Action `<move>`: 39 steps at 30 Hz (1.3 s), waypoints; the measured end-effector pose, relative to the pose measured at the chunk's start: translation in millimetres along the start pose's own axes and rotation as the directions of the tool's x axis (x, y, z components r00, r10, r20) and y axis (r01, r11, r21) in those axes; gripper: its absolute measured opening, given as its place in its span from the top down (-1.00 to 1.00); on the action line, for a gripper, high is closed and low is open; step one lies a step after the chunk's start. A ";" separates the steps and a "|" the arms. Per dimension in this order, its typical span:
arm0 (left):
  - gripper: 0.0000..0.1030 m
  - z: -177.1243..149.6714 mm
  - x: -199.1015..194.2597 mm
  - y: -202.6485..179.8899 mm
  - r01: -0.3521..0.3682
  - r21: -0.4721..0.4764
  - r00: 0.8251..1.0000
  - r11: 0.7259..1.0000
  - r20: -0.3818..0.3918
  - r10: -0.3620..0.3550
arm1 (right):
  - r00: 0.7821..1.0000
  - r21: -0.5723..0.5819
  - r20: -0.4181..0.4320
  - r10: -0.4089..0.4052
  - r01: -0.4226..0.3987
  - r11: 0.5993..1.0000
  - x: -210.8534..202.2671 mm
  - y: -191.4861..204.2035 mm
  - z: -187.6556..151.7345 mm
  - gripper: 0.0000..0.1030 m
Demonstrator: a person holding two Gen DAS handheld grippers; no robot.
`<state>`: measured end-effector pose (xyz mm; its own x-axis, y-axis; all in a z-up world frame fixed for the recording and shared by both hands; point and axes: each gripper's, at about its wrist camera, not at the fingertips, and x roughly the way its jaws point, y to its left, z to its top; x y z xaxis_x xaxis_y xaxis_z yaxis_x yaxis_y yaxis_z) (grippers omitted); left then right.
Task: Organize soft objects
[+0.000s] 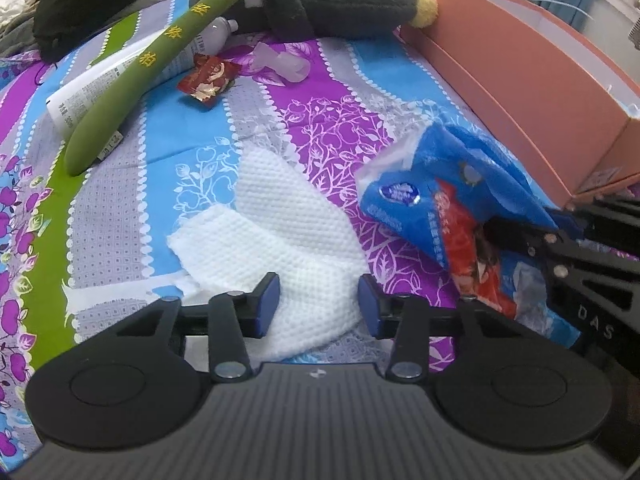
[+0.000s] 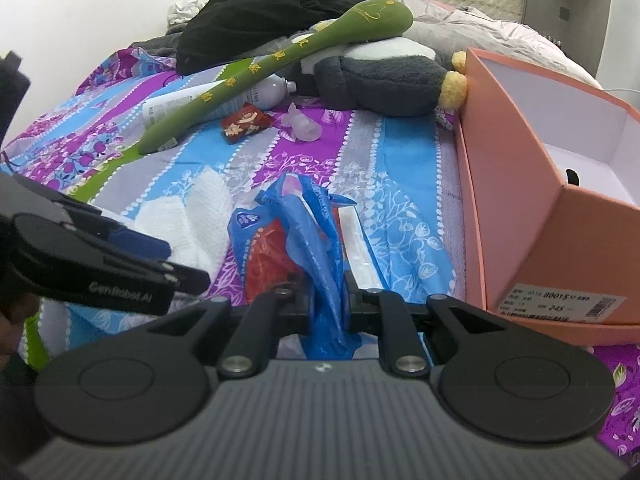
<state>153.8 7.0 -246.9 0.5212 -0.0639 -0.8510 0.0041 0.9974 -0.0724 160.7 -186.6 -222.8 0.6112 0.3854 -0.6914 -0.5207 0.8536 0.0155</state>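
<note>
A white waffle-textured cloth (image 1: pixel 288 232) lies flat on the patterned bedsheet (image 1: pixel 320 120). My left gripper (image 1: pixel 319 300) is lowered over its near end, the blue pads (image 1: pixel 272 296) standing apart on either side with cloth between them and not pinching it. A blue and red tissue pack (image 1: pixel 432 192) sits to the right. My right gripper (image 2: pixel 330 304) is shut on the pack's crumpled blue wrapper (image 2: pixel 308 232). In the right wrist view the left gripper (image 2: pixel 180 264) shows at the left over the white cloth (image 2: pixel 192 216).
An open pink box (image 2: pixel 560 240) stands at the right edge of the bed. Farther back lie a long green plush stick (image 2: pixel 256 76), a grey penguin plush (image 2: pixel 384 76), a white tube (image 2: pixel 172 104), a red packet (image 2: pixel 244 122), a clear plastic piece (image 2: pixel 304 124) and black clothing (image 2: pixel 256 16).
</note>
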 end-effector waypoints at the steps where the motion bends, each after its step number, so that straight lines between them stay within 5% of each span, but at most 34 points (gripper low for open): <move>1: 0.17 0.5 0.0 1.4 0.001 -0.011 1.000 1.000 0.002 -0.001 | 1.000 0.002 -0.001 0.001 -0.001 1.000 -0.6 0.4 0.2 0.69; 7: 0.74 0.5 -2.4 7.7 0.007 -0.069 1.000 0.998 0.025 -0.005 | 1.000 0.026 0.011 -0.012 0.012 1.000 -8.5 1.2 4.8 0.69; 10: 0.83 -0.7 -6.9 9.1 0.010 -0.095 0.999 0.995 0.044 -0.006 | 1.000 0.028 0.015 -0.021 0.021 0.999 -14.9 2.0 8.7 0.69; 23: 0.86 3.0 -61.5 15.9 0.101 -0.169 0.982 0.980 0.177 -0.071 | 0.996 0.053 0.069 -0.056 0.052 0.997 -52.7 12.1 32.5 0.70; 39: 0.86 42.2 -149.6 -14.6 0.195 -0.107 0.920 0.975 0.365 -0.144 | 0.965 0.136 0.216 -0.149 0.122 0.983 -123.6 -2.7 58.1 0.70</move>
<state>111.7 3.5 -96.6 0.7901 -0.1897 -0.5829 0.0144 0.9564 -0.2918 121.2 -216.1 -95.4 0.7962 0.3200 -0.5135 -0.3564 0.9339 0.0293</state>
